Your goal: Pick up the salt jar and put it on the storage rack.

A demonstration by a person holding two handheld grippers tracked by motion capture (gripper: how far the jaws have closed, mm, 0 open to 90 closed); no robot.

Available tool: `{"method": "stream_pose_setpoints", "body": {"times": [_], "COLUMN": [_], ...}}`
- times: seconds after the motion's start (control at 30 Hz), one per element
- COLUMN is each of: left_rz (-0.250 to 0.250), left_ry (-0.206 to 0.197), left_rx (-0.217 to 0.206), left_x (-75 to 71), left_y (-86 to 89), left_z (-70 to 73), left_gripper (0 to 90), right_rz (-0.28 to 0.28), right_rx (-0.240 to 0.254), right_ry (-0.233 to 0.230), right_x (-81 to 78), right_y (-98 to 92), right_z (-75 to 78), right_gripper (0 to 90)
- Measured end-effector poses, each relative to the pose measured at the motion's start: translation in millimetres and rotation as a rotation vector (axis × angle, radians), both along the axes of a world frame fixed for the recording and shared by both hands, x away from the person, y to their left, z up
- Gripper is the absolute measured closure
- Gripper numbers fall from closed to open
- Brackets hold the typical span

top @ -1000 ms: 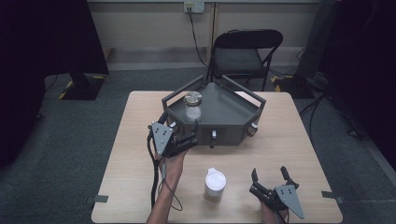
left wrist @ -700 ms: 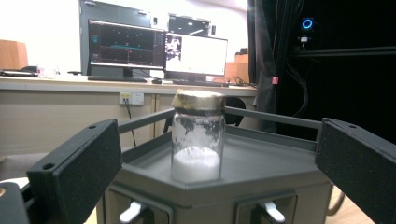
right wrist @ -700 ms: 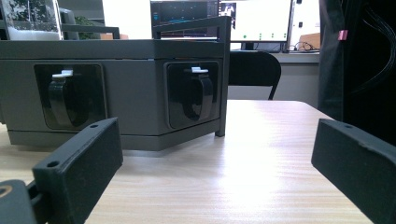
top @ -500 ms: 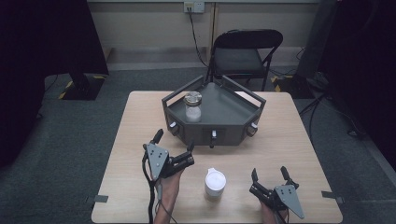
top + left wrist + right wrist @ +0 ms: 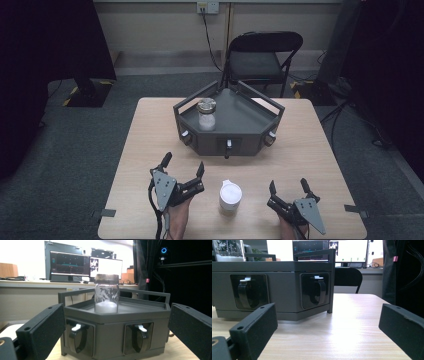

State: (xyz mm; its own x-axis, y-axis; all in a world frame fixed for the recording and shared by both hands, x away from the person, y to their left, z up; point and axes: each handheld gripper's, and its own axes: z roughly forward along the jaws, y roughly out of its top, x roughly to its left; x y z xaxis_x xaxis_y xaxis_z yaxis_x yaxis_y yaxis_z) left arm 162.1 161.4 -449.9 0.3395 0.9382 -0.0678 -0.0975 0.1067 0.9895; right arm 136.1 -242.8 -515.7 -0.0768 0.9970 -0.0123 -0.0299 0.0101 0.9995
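From the left, our left gripper (image 5: 182,170) rests low on the pale wooden table (image 5: 145,150), jaws wide apart and empty. Just right of it stands the small white lidded cup (image 5: 230,195). Beyond, the clear glass jar with a metal lid (image 5: 106,293) sits on the dark grey hexagonal tray box (image 5: 245,117). Our right gripper (image 5: 288,188) holds its jaws apart too; its hand is cut off by the frame's edge.
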Motion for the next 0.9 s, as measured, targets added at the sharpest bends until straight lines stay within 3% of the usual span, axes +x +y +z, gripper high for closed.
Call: {"method": "stream_pose_setpoints", "body": {"times": [0.2, 0.37, 0.53, 0.9], "left_rz": [0.007, 0.060, 0.068, 0.077], "left_ry": [0.008, 0.027, 0.047, 0.083], "left_rx": [0.011, 0.025, 0.011, 0.025], "left_x": [-6.9, -9.2, -8.3, -5.4], "left_y": [3.4, 3.7, 9.5, 19.8], "left_z": [-10.5, -22.3, -32.5, -49.6], "left_gripper": [0.4, 0.0, 0.0, 0.0], "right_rz": [0.001, -0.001, -0.001, -0.001], "right_rx": [0.000, 0.000, 0.000, 0.000], "right_ry": [0.000, 0.000, 0.000, 0.000], "right_x": [0.0, 0.0, -0.1, -0.1], "right_y": [-0.2, 0.1, 0.2, 0.1], "right_z": [0.0, 0.0, 0.0, 0.0], "right_gripper": [0.2, 0.2, 0.2, 0.2]}}
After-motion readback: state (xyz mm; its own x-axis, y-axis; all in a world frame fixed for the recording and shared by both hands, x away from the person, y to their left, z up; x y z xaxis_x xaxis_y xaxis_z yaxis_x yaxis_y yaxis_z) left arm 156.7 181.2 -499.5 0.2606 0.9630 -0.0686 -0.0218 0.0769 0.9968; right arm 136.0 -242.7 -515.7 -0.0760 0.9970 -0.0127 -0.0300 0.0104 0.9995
